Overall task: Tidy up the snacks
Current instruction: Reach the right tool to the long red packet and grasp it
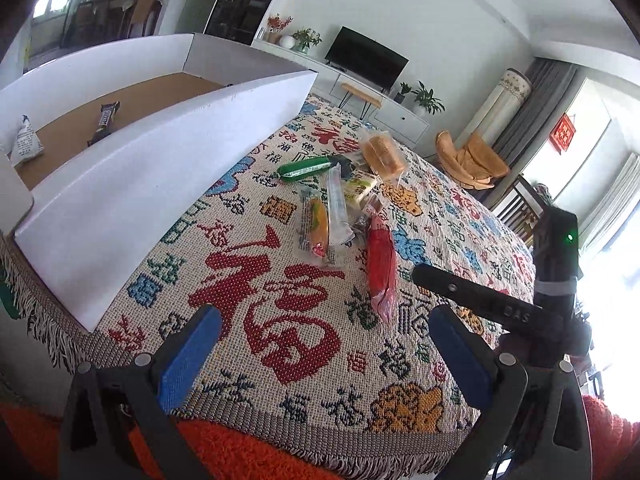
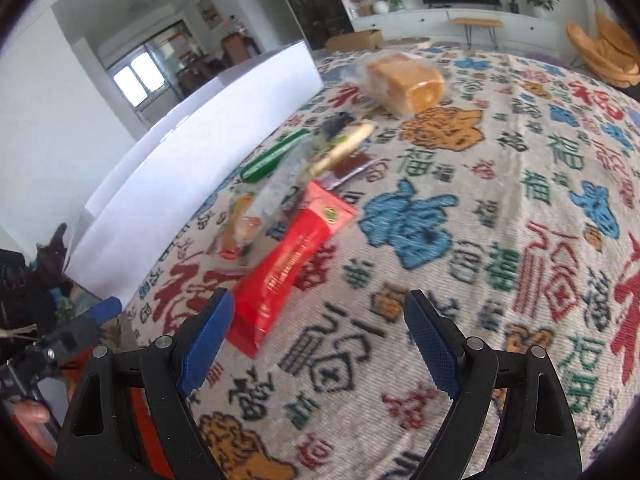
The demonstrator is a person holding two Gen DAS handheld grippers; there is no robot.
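Your left gripper (image 1: 320, 356) hangs over the near edge of the patterned woven cloth (image 1: 440, 216) with its blue-padded jaws spread wide and nothing between them. Your right gripper (image 2: 320, 344) is likewise released, jaws wide apart and empty, tilted down at the cloth; from the left wrist view one of its black fingers (image 1: 472, 296) shows at the right, just past the near end of the long red foil snack packet (image 1: 382, 264).

In the right wrist view that red packet (image 2: 288, 260) lies just ahead of the left-side blue pad (image 2: 208, 344), angled away from you; the picture is blurred, so contact cannot be judged.

Beyond the red packet the other snacks lie in a loose cluster on the cloth:
- a clear wrapper with an orange-yellow filling (image 1: 314, 224),
- a long clear tube packet (image 1: 338, 208) beside it,
- a pale green-and-white square packet (image 1: 360, 188),
- a green sausage-shaped stick (image 1: 306, 168),
- a bagged golden bread loaf (image 1: 382, 152) farthest off.

To the left of the cluster stands the large white cardboard tray with a brown floor (image 1: 160, 168). Inside it rest a dark chocolate bar wrapper (image 1: 105, 120) and a small white printed pouch (image 1: 26, 142), well apart from each other.
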